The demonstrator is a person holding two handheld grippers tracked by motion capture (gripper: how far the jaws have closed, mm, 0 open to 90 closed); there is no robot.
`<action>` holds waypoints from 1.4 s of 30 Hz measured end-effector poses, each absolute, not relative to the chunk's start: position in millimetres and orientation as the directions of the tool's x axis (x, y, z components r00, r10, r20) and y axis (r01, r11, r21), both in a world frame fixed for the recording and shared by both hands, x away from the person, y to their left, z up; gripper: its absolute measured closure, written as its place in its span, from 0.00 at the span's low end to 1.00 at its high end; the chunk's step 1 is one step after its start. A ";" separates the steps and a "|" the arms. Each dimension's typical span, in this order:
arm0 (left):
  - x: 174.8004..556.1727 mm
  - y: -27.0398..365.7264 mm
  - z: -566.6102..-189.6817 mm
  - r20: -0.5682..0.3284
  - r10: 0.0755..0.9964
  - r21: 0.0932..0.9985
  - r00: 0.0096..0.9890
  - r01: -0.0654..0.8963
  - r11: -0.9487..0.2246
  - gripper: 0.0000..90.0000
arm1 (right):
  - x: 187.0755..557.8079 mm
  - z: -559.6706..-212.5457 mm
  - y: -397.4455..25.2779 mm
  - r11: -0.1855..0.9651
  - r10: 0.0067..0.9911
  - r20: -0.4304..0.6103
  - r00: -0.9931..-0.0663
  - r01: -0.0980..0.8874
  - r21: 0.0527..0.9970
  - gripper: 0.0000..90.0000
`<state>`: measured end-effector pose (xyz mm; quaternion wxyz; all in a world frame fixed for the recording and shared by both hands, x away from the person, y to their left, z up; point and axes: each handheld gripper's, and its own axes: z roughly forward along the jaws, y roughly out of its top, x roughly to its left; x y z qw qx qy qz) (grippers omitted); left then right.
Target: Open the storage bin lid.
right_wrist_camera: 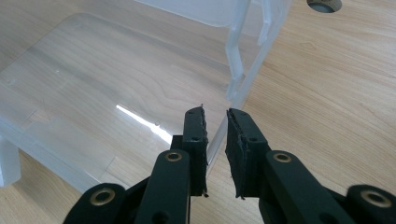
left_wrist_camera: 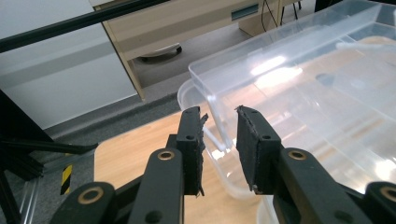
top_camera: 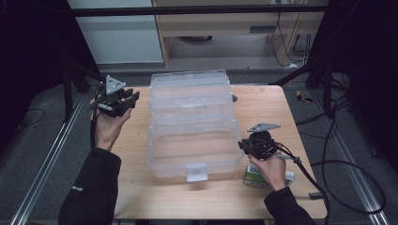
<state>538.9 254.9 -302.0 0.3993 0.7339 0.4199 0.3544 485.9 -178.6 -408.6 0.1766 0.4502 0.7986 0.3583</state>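
A clear plastic box [top_camera: 190,101] lies open on the wooden table [top_camera: 263,108], its lid [top_camera: 187,152] folded flat toward me with a white latch tab [top_camera: 196,171] at the front. My right gripper [top_camera: 244,145] is at the lid's right rim [right_wrist_camera: 236,79]; its jaws stand narrowly apart astride that rim, and its own view [right_wrist_camera: 215,114] shows a sliver of wood between rim and pad. Left of the box's far corner [left_wrist_camera: 210,93], my left gripper [top_camera: 131,99] is held above the table edge, open [left_wrist_camera: 219,116] and holding nothing.
A small green-and-white carton [top_camera: 256,177] lies on the table under the right hand. A round hole [top_camera: 234,98] sits in the tabletop right of the box. Cables [top_camera: 338,187] trail over the floor at the right. A cabinet [top_camera: 220,28] stands beyond the table.
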 end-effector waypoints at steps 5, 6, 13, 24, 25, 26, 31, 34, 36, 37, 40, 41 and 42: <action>511.9 258.6 -311.9 0.180 0.892 0.880 0.416 0.337 -0.334 0.77 | 486.2 -408.7 -178.9 0.337 0.845 0.043 -0.533 0.592 0.732 0.86; 511.9 258.6 -311.9 0.180 0.892 0.880 0.416 0.337 -0.334 0.77 | 486.2 -408.7 -178.9 0.337 0.845 0.043 -0.533 0.592 0.732 0.86; 472.4 255.7 -338.0 0.162 0.877 0.862 0.453 0.368 -0.349 0.75 | 486.6 -408.6 -179.1 0.335 0.844 0.047 -0.534 0.593 0.732 0.86; 450.4 248.4 -376.4 0.151 0.860 0.808 0.488 0.440 -0.391 0.73 | 487.2 -408.6 -179.8 0.331 0.843 0.055 -0.536 0.596 0.731 0.86; 449.7 247.2 -379.2 0.150 0.859 0.804 0.489 0.445 -0.393 0.72 | 487.3 -408.5 -179.8 0.331 0.842 0.056 -0.536 0.596 0.731 0.86; 448.9 246.1 -382.0 0.140 0.858 0.804 0.494 0.449 -0.389 0.72 | 487.4 -408.5 -179.9 0.331 0.842 0.056 -0.536 0.596 0.731 0.86; 446.9 242.3 -393.0 0.137 0.852 0.783 0.505 0.472 -0.406 0.71 | 487.5 -408.7 -180.2 0.327 0.843 0.060 -0.535 0.597 0.732 0.86; 448.3 238.7 -401.4 0.138 0.850 0.759 0.509 0.497 -0.421 0.71 | 487.5 -408.7 -180.4 0.326 0.843 0.062 -0.535 0.598 0.732 0.86; 449.6 237.0 -404.8 0.135 0.848 0.753 0.512 0.503 -0.424 0.70 | 487.6 -408.7 -180.4 0.326 0.842 0.063 -0.535 0.598 0.732 0.86; 449.6 237.0 -404.8 0.135 0.848 0.753 0.512 0.503 -0.424 0.69 | 487.5 -408.7 -180.4 0.323 0.843 0.066 -0.534 0.600 0.732 0.86; 451.5 235.1 -408.4 0.128 0.848 0.747 0.514 0.512 -0.423 0.69 | 487.6 -408.8 -181.0 0.323 0.842 0.068 -0.535 0.600 0.732 0.86; 452.8 233.4 -409.9 0.126 0.851 0.744 0.509 0.519 -0.421 0.69 | 487.8 -408.9 -181.3 0.323 0.841 0.068 -0.536 0.599 0.733 0.86; 452.8 233.4 -409.9 0.126 0.851 0.744 0.509 0.519 -0.421 0.70 | 487.8 -408.9 -181.3 0.323 0.841 0.068 -0.536 0.599 0.733 0.86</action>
